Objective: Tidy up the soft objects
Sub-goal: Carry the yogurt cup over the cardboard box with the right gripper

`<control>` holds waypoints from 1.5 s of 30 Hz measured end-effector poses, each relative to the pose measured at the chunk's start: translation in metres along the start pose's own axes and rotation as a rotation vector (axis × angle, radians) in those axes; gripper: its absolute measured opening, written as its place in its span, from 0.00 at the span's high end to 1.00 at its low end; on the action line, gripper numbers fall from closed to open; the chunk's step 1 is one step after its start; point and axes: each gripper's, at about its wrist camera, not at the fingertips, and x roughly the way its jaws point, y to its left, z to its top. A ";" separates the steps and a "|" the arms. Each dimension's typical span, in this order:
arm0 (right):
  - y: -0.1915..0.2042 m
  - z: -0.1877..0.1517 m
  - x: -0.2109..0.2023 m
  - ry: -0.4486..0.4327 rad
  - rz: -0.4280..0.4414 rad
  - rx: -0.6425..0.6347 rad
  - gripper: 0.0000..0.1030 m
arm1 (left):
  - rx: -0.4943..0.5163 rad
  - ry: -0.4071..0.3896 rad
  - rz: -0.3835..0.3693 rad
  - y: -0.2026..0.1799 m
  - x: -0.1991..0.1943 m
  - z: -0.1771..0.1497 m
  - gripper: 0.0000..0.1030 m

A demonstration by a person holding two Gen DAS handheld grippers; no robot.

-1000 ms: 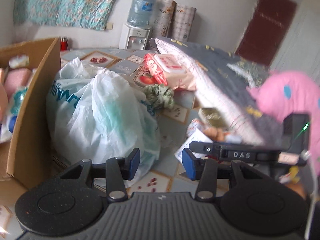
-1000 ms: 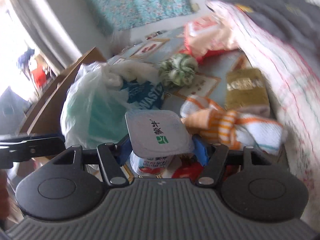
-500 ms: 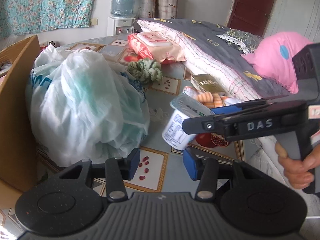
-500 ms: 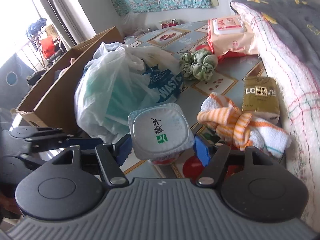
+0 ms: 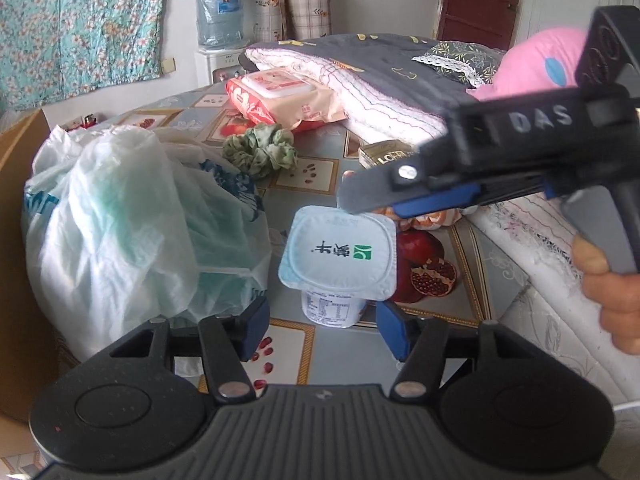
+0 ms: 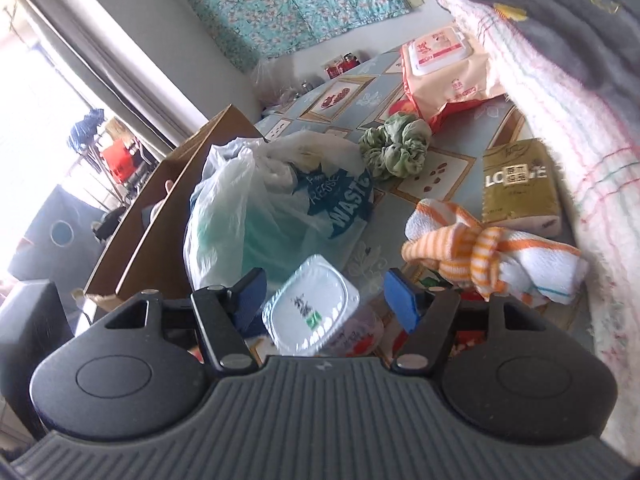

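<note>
A white yogurt cup stands on the patterned tabletop, right in front of my open left gripper. In the right wrist view the cup sits low between the spread fingers of my right gripper, which is open and does not touch it. The right gripper's body hangs above and right of the cup. A white plastic bag lies to the left, a green scrunchie behind it, and a knotted orange-striped towel to the right.
A cardboard box stands at the left edge. A wet-wipes pack, a gold packet and a folded blanket with a pink plush fill the back and right. A water dispenser stands by the wall.
The right gripper carried the yogurt cup toward the left gripper, set it on the table and opened. The cup now stands free in front of the left gripper.
</note>
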 end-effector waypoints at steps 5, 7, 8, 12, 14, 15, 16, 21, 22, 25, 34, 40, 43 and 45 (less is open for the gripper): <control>-0.006 0.001 0.018 0.057 0.039 0.056 0.54 | -0.018 -0.010 -0.012 -0.003 0.005 0.004 0.41; -0.006 -0.001 0.019 0.064 0.040 0.065 0.59 | -0.017 -0.023 -0.004 -0.005 0.006 0.006 0.42; -0.005 -0.002 0.019 0.062 0.032 0.064 0.62 | -0.022 -0.032 -0.001 -0.005 0.005 0.007 0.42; -0.008 -0.004 0.017 0.055 0.014 0.077 0.72 | -0.063 -0.051 -0.009 -0.003 0.005 0.010 0.41; -0.009 -0.005 0.016 0.052 0.015 0.089 0.72 | -0.064 -0.058 -0.011 -0.003 0.004 0.011 0.41; -0.009 -0.005 0.015 0.050 0.014 0.093 0.72 | -0.062 -0.060 -0.010 -0.003 0.003 0.011 0.41; -0.010 -0.005 0.014 0.048 0.013 0.099 0.72 | -0.058 -0.060 -0.009 -0.005 0.004 0.012 0.41; -0.008 -0.006 0.005 0.047 0.034 0.126 0.72 | -0.060 -0.066 0.000 -0.008 -0.001 0.016 0.52; -0.005 -0.005 0.001 0.042 0.030 0.114 0.72 | -0.058 -0.068 0.004 -0.009 -0.003 0.018 0.52; 0.004 -0.003 -0.008 0.028 0.024 0.091 0.72 | -0.060 -0.084 -0.001 -0.010 -0.011 0.021 0.52; 0.059 0.019 -0.030 0.010 0.096 0.001 0.72 | -0.068 -0.180 0.067 -0.005 -0.065 0.031 0.52; 0.124 0.047 -0.017 0.044 0.209 -0.100 0.72 | -0.122 -0.241 0.183 0.021 -0.118 0.040 0.52; 0.168 0.061 0.002 0.090 0.277 -0.167 0.71 | -0.161 -0.265 0.273 0.041 -0.146 0.041 0.52; 0.199 0.069 0.020 0.135 0.322 -0.207 0.70 | -0.205 -0.267 0.331 0.059 -0.162 0.041 0.52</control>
